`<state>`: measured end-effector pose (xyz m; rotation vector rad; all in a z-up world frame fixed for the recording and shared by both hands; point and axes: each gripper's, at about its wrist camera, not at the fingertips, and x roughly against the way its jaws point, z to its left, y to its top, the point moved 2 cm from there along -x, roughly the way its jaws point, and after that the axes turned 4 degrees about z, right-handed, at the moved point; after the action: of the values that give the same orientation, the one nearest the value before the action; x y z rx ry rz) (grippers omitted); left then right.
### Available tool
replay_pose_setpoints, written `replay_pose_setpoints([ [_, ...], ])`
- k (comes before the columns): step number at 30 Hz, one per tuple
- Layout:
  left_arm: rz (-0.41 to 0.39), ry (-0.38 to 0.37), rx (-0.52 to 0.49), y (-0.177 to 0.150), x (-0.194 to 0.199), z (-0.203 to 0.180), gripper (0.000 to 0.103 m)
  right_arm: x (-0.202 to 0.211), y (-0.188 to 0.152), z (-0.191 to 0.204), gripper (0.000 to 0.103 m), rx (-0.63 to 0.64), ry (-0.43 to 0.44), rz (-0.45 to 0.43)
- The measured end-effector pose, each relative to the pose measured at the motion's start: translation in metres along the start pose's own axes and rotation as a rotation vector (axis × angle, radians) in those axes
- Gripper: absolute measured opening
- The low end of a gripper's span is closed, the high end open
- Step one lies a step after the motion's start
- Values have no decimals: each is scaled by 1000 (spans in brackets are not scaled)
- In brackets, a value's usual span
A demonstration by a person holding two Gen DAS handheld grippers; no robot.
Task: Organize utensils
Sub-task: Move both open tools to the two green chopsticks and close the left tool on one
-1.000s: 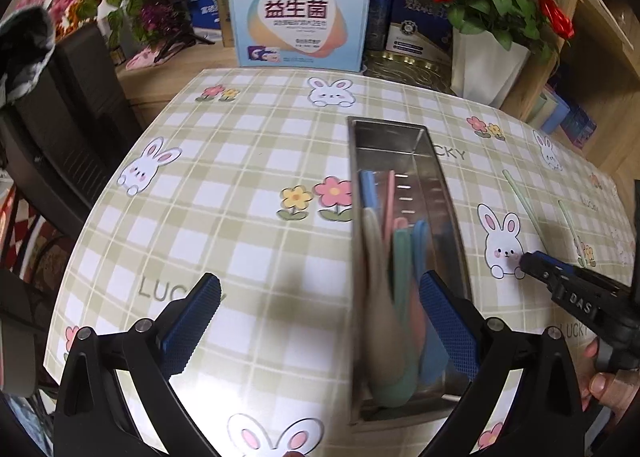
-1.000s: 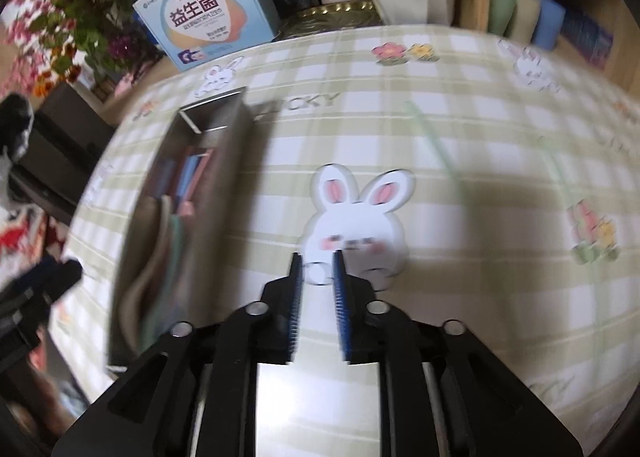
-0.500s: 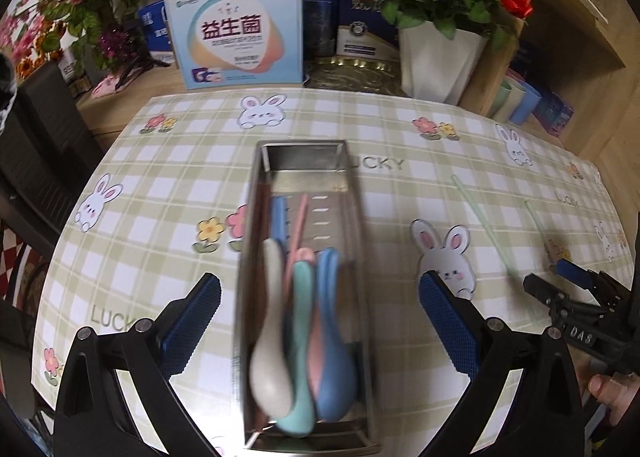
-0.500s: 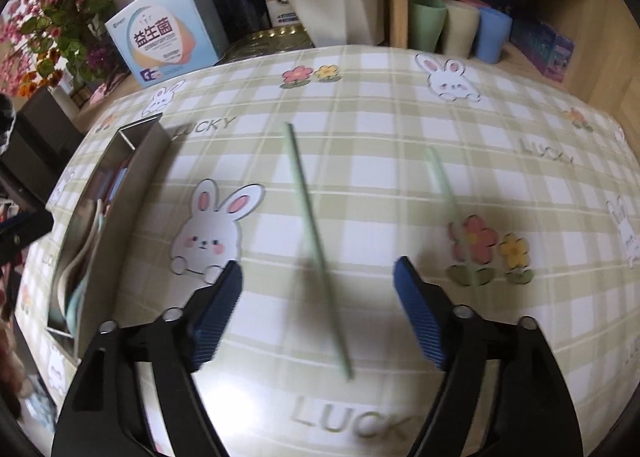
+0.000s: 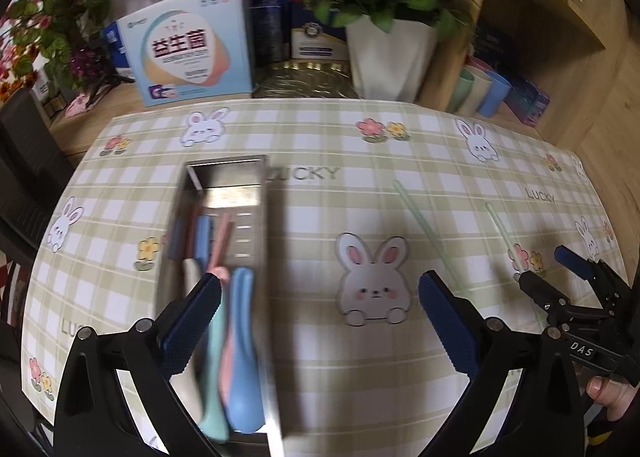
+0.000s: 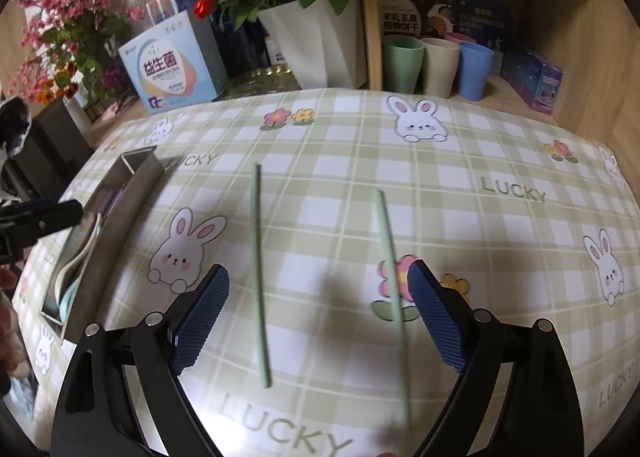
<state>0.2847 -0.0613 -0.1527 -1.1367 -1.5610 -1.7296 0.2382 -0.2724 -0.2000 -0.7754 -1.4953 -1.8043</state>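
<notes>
A steel tray holds several pastel spoons and chopsticks. Two pale green chopsticks lie loose on the checked tablecloth: one between my right gripper's fingers, the other just inside its right finger. My right gripper is open and empty above them; it also shows in the left wrist view. My left gripper is open and empty, its left finger over the tray's spoons.
At the table's back stand a blue-and-white box, a white pot of red roses, pink flowers and a gold dish. Three pastel cups sit on a wooden shelf at the right.
My right gripper has opened from shut and swung right, from the bunny print to over the two loose chopsticks. My left gripper has moved right; the tray now sits at its left finger.
</notes>
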Motion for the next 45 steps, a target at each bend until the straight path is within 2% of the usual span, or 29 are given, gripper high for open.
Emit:
replay_pose_setpoints([
  [3,13,-14,-7,2,-6,-18,95,2,-5,-12,87,-14,-1,2],
  [5,27,-24,-11,2,-12,-27,89,3,-10,-22,87,-17,-14,1],
  [9,77,-60,-12,1,-31,-50,84,0,-16,-39,87,-38,-33,4],
  [16,153,-105,-23,-1,-58,-81,65,0,-21,-62,87,-56,-98,-27],
  [19,175,-101,-38,-1,-70,-97,60,-3,-24,-70,87,-65,-112,-15],
  [23,201,-77,-16,3,-89,-104,45,-7,-27,-77,88,-94,-103,6],
  [34,196,-16,-22,16,-119,-114,43,-11,-31,-90,88,-136,-93,3],
  [42,168,24,-35,24,-126,-116,43,-13,-32,-92,88,-145,-80,7],
  [45,163,18,-47,22,-124,-117,35,-13,-32,-93,88,-145,-76,8],
])
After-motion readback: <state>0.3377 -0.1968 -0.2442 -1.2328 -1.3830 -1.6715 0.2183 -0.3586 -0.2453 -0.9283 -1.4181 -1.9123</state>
